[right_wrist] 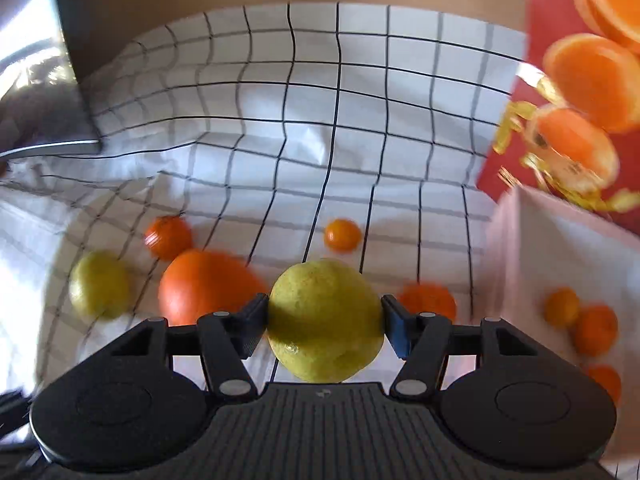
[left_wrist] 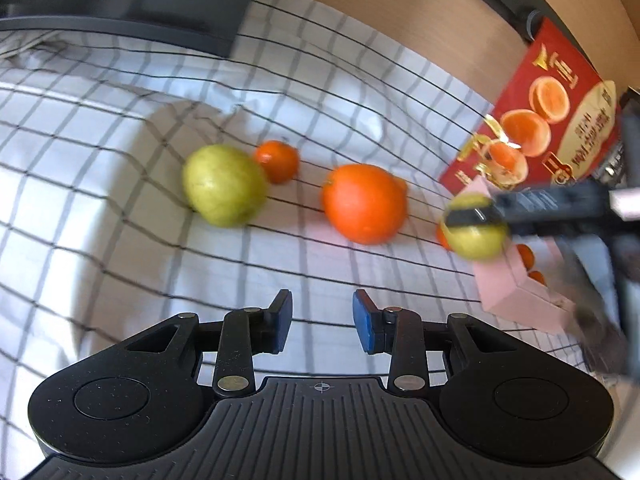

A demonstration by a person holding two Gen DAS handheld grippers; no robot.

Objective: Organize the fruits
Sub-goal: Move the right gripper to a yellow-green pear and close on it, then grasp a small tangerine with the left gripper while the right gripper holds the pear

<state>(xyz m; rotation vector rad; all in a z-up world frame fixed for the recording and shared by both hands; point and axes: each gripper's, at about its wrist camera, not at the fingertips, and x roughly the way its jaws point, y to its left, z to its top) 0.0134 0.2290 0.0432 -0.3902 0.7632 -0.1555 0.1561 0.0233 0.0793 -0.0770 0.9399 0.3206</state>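
While the right gripper (right_wrist: 324,322) clamps a yellow-green pear (right_wrist: 325,320) between its two blue pads, one pad pressed to each side of the fruit, the left gripper (left_wrist: 322,322) stands with its jaws apart and nothing between them, over the checked cloth (left_wrist: 120,128). In the left wrist view the held pear (left_wrist: 474,226) shows far off to the right of the left gripper, with a dark finger of the right gripper (left_wrist: 480,216) across it, just at the edge of a pink box (left_wrist: 516,292). Ahead of the left gripper lies a large orange (left_wrist: 364,203); further ahead and to its left lies a second pear (left_wrist: 223,190), with a small mandarin (left_wrist: 277,161) just behind it, the two close enough that I cannot tell whether they touch. In the right wrist view the same large orange (right_wrist: 204,286) sits just left of the held pear, the second pear (right_wrist: 100,284) and the mandarin (right_wrist: 168,237) further left, a small round orange fruit (right_wrist: 343,234) lies ahead, and another orange fruit (right_wrist: 430,300) peeks out behind the right-hand pad. To the right of the gripper the pink box (right_wrist: 560,240) holds several small orange fruits (right_wrist: 592,330). Beyond it stands a red carton (right_wrist: 560,92) printed with orange halves.
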